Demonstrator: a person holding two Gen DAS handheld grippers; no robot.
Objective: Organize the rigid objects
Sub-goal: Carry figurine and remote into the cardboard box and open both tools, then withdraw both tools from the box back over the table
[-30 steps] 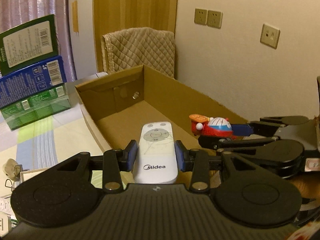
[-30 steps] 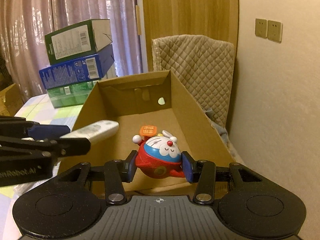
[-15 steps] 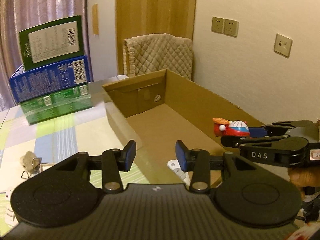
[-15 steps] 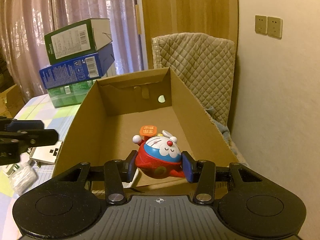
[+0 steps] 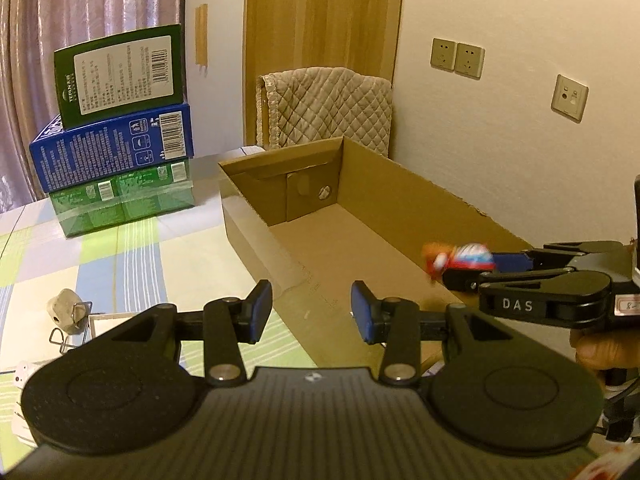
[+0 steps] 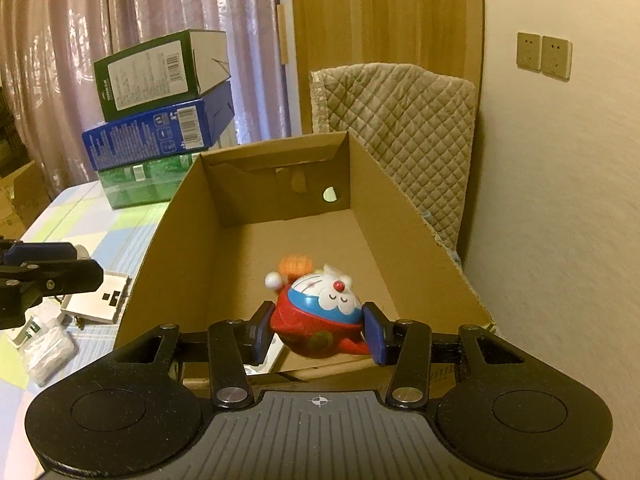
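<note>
My right gripper (image 6: 318, 330) is shut on a red, blue and white cat toy (image 6: 320, 316) and holds it over the near end of an open cardboard box (image 6: 404, 240). The toy (image 5: 460, 260) and right gripper (image 5: 472, 270) also show at the right of the left wrist view, above the box (image 5: 400, 196). My left gripper (image 5: 312, 312) is open and empty, above the box's near left wall. A sliver of the white remote (image 6: 274, 356) lies on the box floor behind my right gripper's left finger.
Three stacked cartons (image 5: 116, 136), green, blue and green, stand at the back left on a checked tablecloth (image 5: 132, 272). A small stone and clips (image 5: 66, 312) lie on the cloth at the left. A white packet (image 6: 46, 344) and flat white card (image 6: 98, 300) lie left of the box. A quilted chair back (image 6: 400, 128) stands behind the box.
My left gripper let go of the white remote into the box, opened, and drew back to the left. My right gripper keeps the toy, which has tilted slightly.
</note>
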